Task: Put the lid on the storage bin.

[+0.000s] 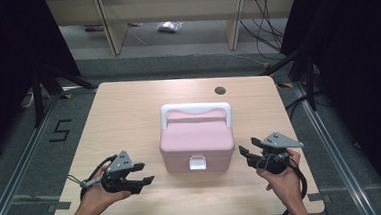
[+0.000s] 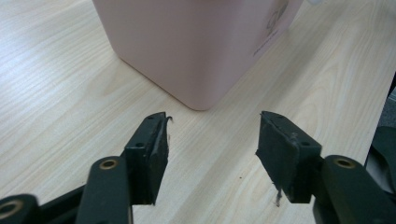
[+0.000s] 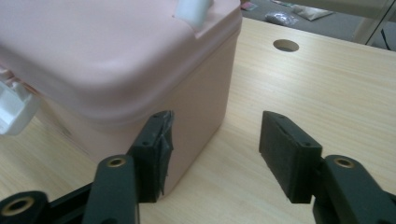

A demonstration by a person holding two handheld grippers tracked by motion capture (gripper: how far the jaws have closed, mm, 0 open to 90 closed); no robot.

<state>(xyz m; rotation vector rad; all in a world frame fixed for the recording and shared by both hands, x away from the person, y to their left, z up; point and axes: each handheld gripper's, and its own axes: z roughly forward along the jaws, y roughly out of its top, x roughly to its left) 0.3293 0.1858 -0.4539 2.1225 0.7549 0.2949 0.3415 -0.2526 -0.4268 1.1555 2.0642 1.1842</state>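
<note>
Pink box (image 1: 197,144) sits between left gripper (image 1: 136,175) and right gripper (image 1: 248,151), jaws spread.

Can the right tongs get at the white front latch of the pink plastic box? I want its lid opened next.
Probably yes. The right tongs stand open beside the pink plastic box, bare wooden table between them, and the white front latch faces the person with nothing covering it.

A light wooden worktop (image 1: 129,116) sits in the middle, with a small round hole (image 1: 220,90) near its far edge. The grey floor (image 1: 25,147) around it has a black "5" (image 1: 59,130) marked at the left. Pale wooden furniture legs (image 1: 111,24) stand at the top. Black curtains (image 1: 5,53) hang on both sides, and black cables (image 1: 266,22) trail at the upper right.
</note>
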